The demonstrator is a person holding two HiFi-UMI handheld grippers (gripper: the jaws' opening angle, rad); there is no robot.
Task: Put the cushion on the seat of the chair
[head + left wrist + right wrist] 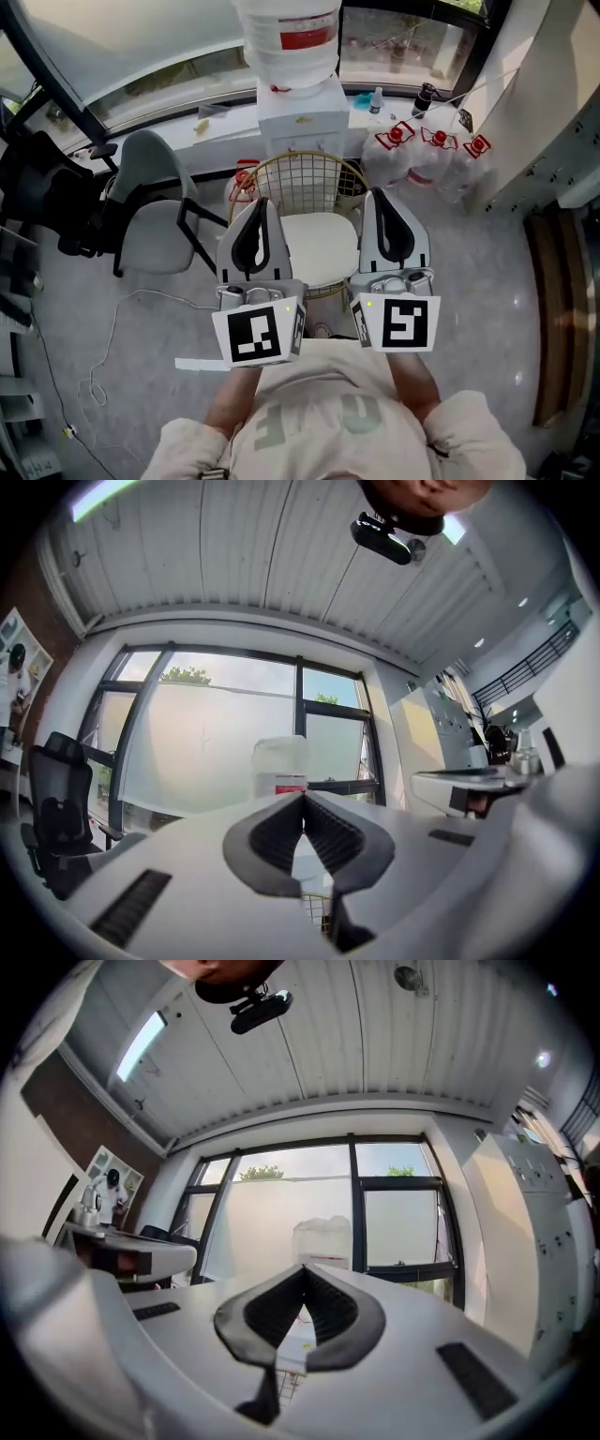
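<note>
On the chair [298,180], the cushion [321,249] is lying below, between the left claw [259,203] and right claw [379,195], both hanging shut, empty.

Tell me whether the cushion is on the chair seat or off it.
On the seat. In the head view the white cushion lies flat on the seat of the wire chair, in front of its backrest.

no lettering here is clear enough to read.

Two claws [259,204] [377,195], one cushion [314,246], one wire chair [300,180], one grey chair [150,211], three red-capped jugs [433,157], one water dispenser [302,117].
</note>
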